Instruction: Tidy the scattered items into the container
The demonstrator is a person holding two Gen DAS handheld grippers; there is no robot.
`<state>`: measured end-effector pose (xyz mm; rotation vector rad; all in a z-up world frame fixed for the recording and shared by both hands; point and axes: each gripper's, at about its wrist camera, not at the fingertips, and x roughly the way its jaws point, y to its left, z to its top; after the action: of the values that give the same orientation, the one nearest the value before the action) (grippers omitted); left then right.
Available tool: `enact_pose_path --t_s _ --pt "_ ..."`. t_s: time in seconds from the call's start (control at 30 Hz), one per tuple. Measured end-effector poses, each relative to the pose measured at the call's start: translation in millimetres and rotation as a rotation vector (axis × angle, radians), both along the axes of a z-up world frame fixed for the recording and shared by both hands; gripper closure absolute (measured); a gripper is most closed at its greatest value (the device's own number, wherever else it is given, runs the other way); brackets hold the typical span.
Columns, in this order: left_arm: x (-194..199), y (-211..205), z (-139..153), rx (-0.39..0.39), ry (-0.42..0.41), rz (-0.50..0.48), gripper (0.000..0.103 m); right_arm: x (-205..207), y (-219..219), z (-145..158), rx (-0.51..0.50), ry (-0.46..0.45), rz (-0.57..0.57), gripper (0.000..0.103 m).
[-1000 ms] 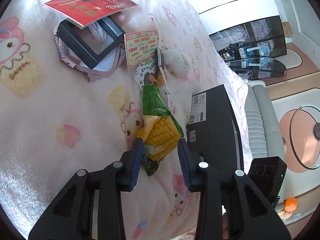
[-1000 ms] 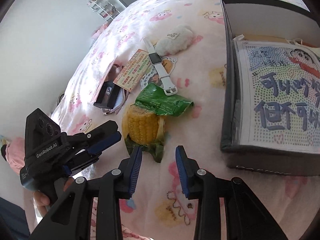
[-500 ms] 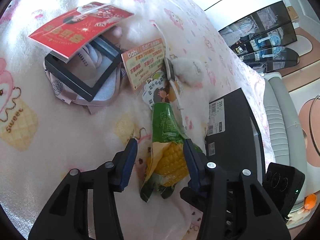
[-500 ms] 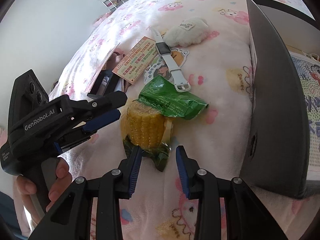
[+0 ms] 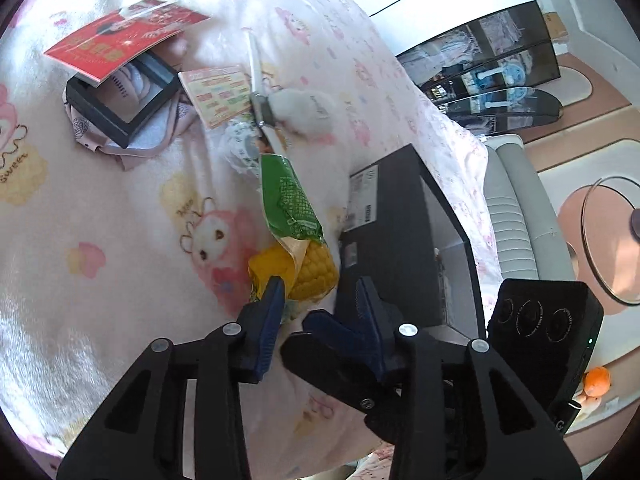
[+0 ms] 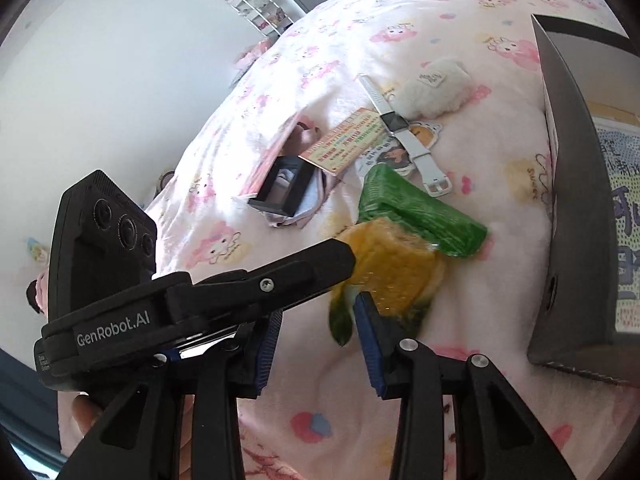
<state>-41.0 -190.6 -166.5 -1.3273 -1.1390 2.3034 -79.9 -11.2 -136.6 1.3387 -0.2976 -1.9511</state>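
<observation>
A packaged corn cob (image 5: 308, 268) in a green and yellow wrapper lies on the pink blanket, next to the black box (image 5: 404, 232). It also shows in the right wrist view (image 6: 396, 268). My left gripper (image 5: 320, 300) is open, its fingertips at the near end of the corn. My right gripper (image 6: 318, 320) is open just below the corn, and the left gripper's finger (image 6: 280, 276) crosses in front of it. The black box (image 6: 576, 200) holds a printed sheet.
Further off lie a white watch (image 6: 404, 136), a fluffy white pouch (image 6: 436, 88), an orange card (image 6: 348, 140), a black frame (image 6: 280, 188) on cloth and a red booklet (image 5: 120, 40). The bed edge falls away on the right in the left wrist view.
Both grippers have closed in on the corn. The left gripper shifted right toward the box; the right gripper moved nearer, so the left gripper now overlaps its view.
</observation>
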Motion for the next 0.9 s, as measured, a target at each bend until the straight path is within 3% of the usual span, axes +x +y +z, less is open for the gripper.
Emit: enact_pose_path --t_s 0.1,0.23,0.43,0.6,0.8,0.9 --pt "4.5 5.8 9.4 -0.044 0.009 0.007 0.067 13.1 -2.2 15.6 0.044 0.065 0.012 0.068" --pt "-0.2 -3.2 2.4 -0.115 -0.034 0.053 0.067 14.7 9.1 9.3 0.083 0.062 -0.010 0.068" --pt "-22.0 -21.2 -20.0 -0.146 -0.098 0.069 0.057 -3.2 33.4 -20.5 0.109 -0.026 -0.097 0.068" --pt "-33.1 -25.6 -34.3 -0.114 -0.109 0.069 0.051 -17.1 32.5 -28.7 0.100 -0.043 -0.120 0.067" --pt "-39.8 -24.5 -59.4 0.002 -0.127 0.058 0.038 -24.0 15.6 -48.0 0.097 -0.061 -0.108 0.067" --pt "-40.5 -24.2 -63.1 0.034 -0.129 0.052 0.037 -29.1 5.1 -50.8 0.109 -0.014 -0.111 0.066"
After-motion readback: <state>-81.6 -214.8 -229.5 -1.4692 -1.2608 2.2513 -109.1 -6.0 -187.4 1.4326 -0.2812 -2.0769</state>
